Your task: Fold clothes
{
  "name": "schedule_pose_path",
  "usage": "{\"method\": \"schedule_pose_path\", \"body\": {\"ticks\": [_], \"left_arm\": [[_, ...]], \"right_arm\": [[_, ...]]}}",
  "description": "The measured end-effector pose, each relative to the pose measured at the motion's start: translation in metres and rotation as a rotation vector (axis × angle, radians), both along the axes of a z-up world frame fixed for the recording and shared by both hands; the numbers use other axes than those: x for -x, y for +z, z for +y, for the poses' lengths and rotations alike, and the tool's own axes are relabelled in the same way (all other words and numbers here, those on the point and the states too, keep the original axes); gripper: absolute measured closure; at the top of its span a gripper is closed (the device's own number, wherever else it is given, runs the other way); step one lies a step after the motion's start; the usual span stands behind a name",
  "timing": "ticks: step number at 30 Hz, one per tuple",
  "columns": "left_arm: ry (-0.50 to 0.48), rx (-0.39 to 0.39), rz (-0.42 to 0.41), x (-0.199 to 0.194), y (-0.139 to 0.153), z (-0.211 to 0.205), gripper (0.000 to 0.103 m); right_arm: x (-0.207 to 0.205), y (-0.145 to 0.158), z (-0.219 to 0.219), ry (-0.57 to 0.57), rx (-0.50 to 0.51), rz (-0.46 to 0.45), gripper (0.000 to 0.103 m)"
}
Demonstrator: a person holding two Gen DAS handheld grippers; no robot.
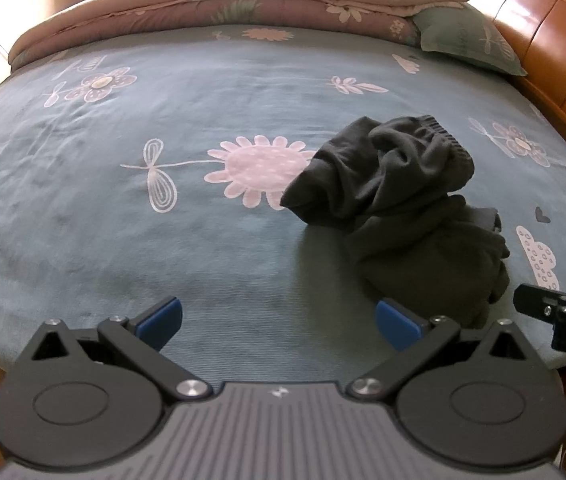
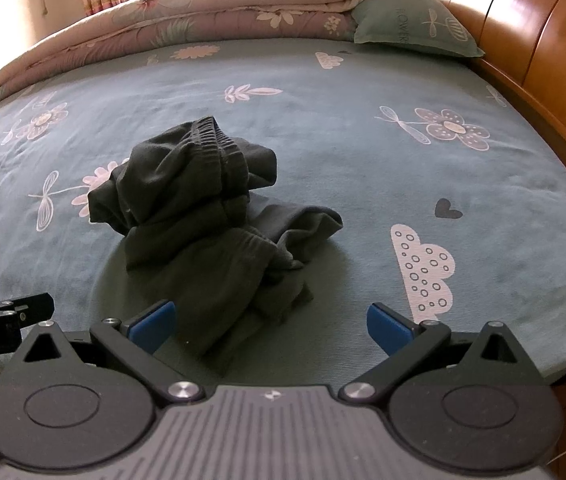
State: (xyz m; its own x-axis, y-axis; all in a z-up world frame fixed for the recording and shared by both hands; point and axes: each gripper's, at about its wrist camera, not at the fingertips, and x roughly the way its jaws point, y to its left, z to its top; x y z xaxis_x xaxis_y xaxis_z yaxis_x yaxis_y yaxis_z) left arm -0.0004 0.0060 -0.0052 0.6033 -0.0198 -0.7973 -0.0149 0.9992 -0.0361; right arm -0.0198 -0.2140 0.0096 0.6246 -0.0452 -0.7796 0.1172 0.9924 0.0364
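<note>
Bare bedsheet point(image 1: 163, 248) lies open left of the crumpled dark clothes point(image 1: 399, 200); folded quilt point(image 2: 187, 20), pillow point(image 2: 415, 24) and headboard point(image 2: 523, 40) bound the far and right sides.

A crumpled dark charcoal-grey garment point(image 2: 203, 216) is lying on the blue-grey bedsheet point(image 2: 363, 168), which is showing pale pink flowers, clouds and a dark heart. Beyond the garment, a folded pink floral quilt point(image 2: 187, 20) and a green pillow point(image 2: 411, 24) are sitting beside the glossy orange-brown wooden headboard point(image 2: 523, 32).
</note>
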Motion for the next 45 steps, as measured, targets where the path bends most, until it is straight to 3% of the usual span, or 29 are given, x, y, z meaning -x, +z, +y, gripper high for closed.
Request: {"method": "schedule_pose_path", "body": {"ticks": [21,45], "left_arm": [[0.019,0.007,0.014,-0.014,-0.005,0.009,0.001],[0.023,-0.010,0.048,-0.053,-0.015,0.012,0.001]], "right_arm": [[-0.014,-0.006,0.001,0.013,0.003,0.027,0.000],[-0.058,-0.019,0.009,0.096,0.014,0.052,0.000]]}}
